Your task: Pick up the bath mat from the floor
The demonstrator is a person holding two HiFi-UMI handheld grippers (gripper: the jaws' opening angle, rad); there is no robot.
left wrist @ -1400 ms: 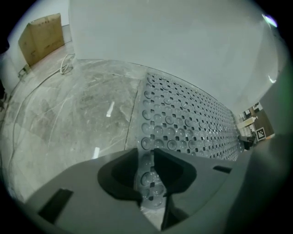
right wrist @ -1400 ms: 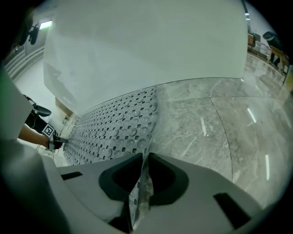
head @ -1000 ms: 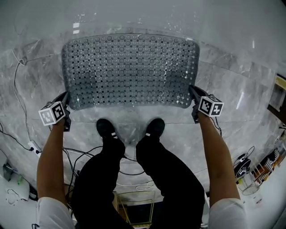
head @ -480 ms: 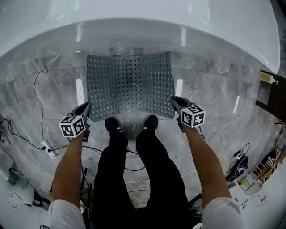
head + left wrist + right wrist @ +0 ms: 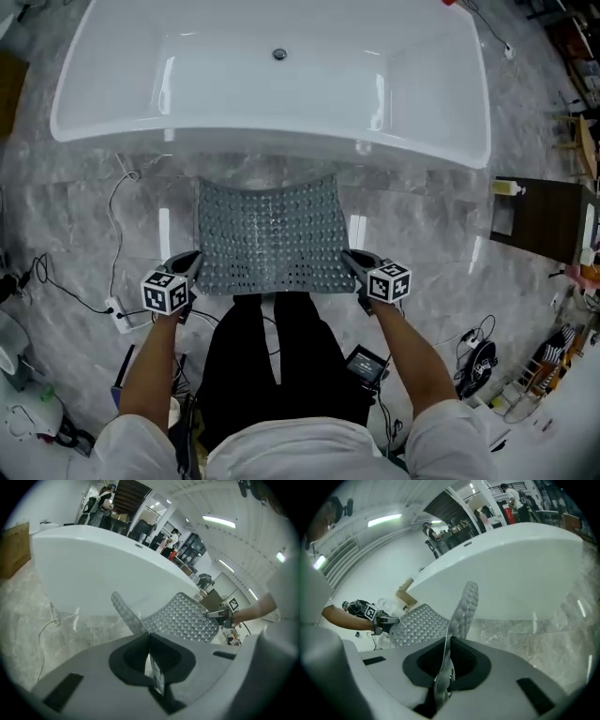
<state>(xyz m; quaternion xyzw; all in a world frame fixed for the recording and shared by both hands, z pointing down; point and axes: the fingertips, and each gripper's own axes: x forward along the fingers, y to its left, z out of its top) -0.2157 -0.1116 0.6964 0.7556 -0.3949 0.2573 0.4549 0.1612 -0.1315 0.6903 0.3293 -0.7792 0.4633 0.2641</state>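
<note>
Grey bath mat (image 5: pixel 270 246) clamped in left claw (image 5: pixel 194 260), right claw (image 5: pixel 350 258); apparent drain (image 5: pixel 278 54) only overhead.

Bright, even light, fisheye-warped edges

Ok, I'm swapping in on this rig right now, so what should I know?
Left claw: shut on the bath mat, at its left edge.
Right claw: shut on its right edge.
The mat spans between them, clear of the marble floor, in front of the white bathtub.
Done: the pickup.
Left: keep both grips; where it goes next isn't shown.
</note>
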